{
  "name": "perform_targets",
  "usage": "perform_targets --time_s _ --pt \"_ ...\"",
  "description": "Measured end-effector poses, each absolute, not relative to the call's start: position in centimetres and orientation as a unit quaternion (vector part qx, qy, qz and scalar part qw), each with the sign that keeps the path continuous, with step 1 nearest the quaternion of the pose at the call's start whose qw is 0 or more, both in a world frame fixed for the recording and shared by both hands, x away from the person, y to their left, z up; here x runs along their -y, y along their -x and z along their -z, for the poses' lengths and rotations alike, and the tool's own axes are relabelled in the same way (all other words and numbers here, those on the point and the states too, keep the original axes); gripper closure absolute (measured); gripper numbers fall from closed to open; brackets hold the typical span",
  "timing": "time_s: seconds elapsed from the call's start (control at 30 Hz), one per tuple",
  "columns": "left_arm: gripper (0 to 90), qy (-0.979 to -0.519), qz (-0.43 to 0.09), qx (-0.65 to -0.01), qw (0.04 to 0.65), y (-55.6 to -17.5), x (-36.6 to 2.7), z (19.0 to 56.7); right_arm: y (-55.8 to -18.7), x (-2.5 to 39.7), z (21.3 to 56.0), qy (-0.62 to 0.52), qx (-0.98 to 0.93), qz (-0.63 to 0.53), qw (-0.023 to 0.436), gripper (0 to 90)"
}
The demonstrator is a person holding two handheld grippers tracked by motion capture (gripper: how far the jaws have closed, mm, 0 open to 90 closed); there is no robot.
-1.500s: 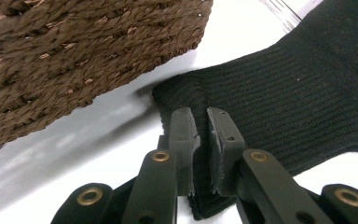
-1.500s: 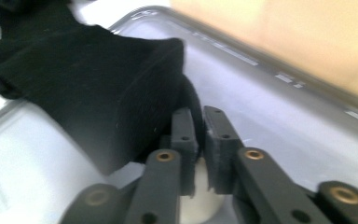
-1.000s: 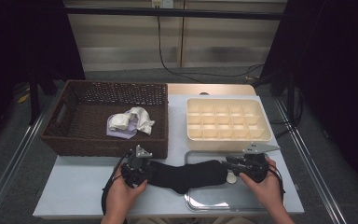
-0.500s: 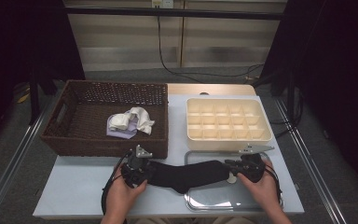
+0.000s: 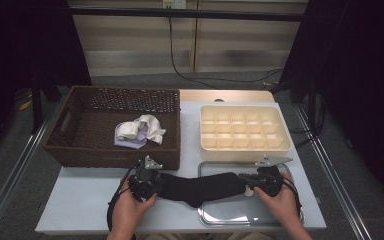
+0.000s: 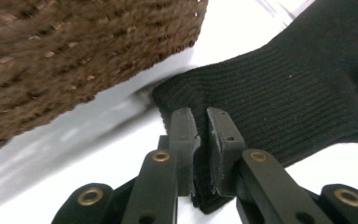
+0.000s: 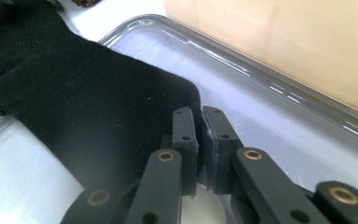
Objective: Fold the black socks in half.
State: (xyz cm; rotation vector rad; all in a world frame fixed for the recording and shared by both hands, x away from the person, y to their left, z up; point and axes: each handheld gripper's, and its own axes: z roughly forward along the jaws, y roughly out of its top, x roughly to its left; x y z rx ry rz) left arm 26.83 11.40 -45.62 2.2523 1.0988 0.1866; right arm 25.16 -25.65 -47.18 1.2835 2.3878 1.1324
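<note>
1. Vs 0.5 s ago: almost no change; right gripper [image 5: 252, 181] shifted a bit, sock [image 5: 202, 186] same spot, stretched btw both grippers.
2. Left gripper [image 5: 152, 181]: jaws clamped on sock's ribbed cuff end, seen in left gripper view [image 6: 199, 140]; sock [image 6: 279, 102] there lies just beside basket [image 6: 74, 56].
3. Right gripper [image 7: 200, 140]: jaws together on sock's other end; sock [image 7: 84, 112] edge pinched over tray [image 7: 270, 116].
4. Sock: left half on table [image 5: 80, 200] in front of basket [image 5: 115, 150], right half over tray [image 5: 230, 212] rim.
5. Organizer [image 5: 245, 132] just behind tray, not touched.
6. Cloths [image 5: 140, 131] inside basket, well apart from sock.
</note>
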Motion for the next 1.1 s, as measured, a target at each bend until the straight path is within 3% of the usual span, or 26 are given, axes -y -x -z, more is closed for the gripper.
perform_targets --time_s 0.07,0.13,0.43,0.9,0.97,1.0,1.1 --pt "77.8 -0.85 -0.069 -0.419 0.311 -26.9 -11.4 45.6 -25.1 25.6 47.2 -0.435 -0.809 -0.383 0.102 84.4" --pt "62.7 -0.844 -0.092 -0.427 0.311 -26.9 -11.8 45.5 -25.1 25.7 47.2 -0.433 -0.808 -0.386 0.101 84.4" --pt "46.2 -0.835 -0.067 -0.449 0.31 -26.8 -12.4 45.9 -24.9 25.7 47.2 -0.43 -0.81 -0.386 0.101 84.6" --pt "49.2 -0.841 -0.086 -0.433 0.314 -26.3 -12.1 46.8 -24.7 25.7 47.4 -0.424 -0.812 -0.386 0.104 84.0" --pt "52.7 -0.841 -0.09 -0.433 0.313 -26.0 -11.9 46.8 -24.7 25.6 47.4 -0.425 -0.812 -0.386 0.104 83.9" --pt "62.2 -0.841 -0.083 -0.431 0.314 -25.9 -11.7 46.7 -24.7 25.6 47.4 -0.426 -0.811 -0.386 0.103 83.8" --pt "68.0 -0.845 -0.087 -0.426 0.312 -25.8 -11.4 46.7 -24.7 25.6 47.4 -0.426 -0.811 -0.387 0.102 83.7"
